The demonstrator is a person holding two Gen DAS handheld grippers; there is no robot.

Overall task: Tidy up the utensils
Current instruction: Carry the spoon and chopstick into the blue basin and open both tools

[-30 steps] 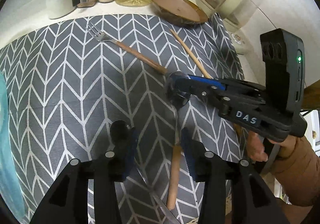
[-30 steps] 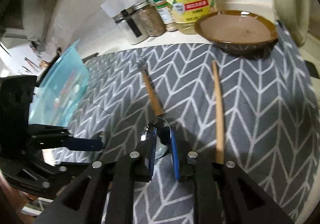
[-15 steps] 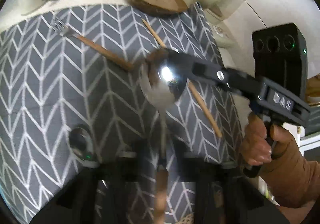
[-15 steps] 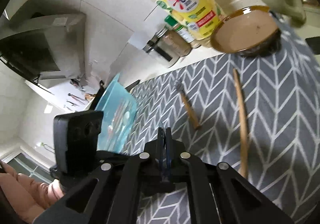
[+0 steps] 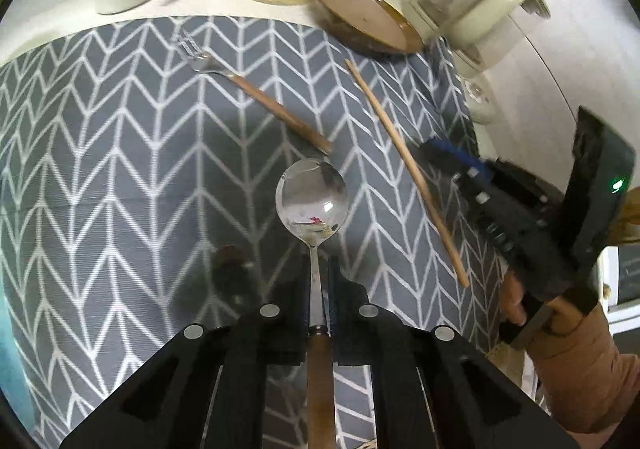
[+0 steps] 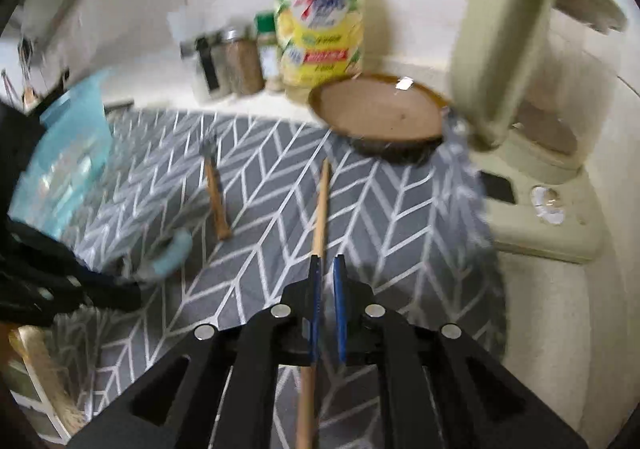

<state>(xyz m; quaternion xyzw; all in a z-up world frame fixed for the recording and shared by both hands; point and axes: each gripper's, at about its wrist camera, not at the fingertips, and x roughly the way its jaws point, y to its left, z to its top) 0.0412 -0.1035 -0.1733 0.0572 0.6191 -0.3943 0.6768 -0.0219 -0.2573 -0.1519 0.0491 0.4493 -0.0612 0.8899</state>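
Grey chevron mat (image 5: 120, 177) covers the worktop, with a fork (image 5: 256, 93) and chopstick (image 5: 404, 165) lying toward its far edge. We hold the spoon (image 5: 314, 201) above the mat's middle: light, stiff, with a slick metal neck, so it is best gripped where neck meets wooden handle. Our left gripper (image 5: 319, 289) is clamped on that neck. Our right gripper (image 6: 327, 269) has just been opening slightly; its jaws stand barely apart and empty, over the chopstick.

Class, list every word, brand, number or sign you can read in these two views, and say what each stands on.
No text can be read in either view.
yellow bottle label: a red logo and a red band, lettering too blurred to read.
green-capped jar label: print too small and blurred to read.
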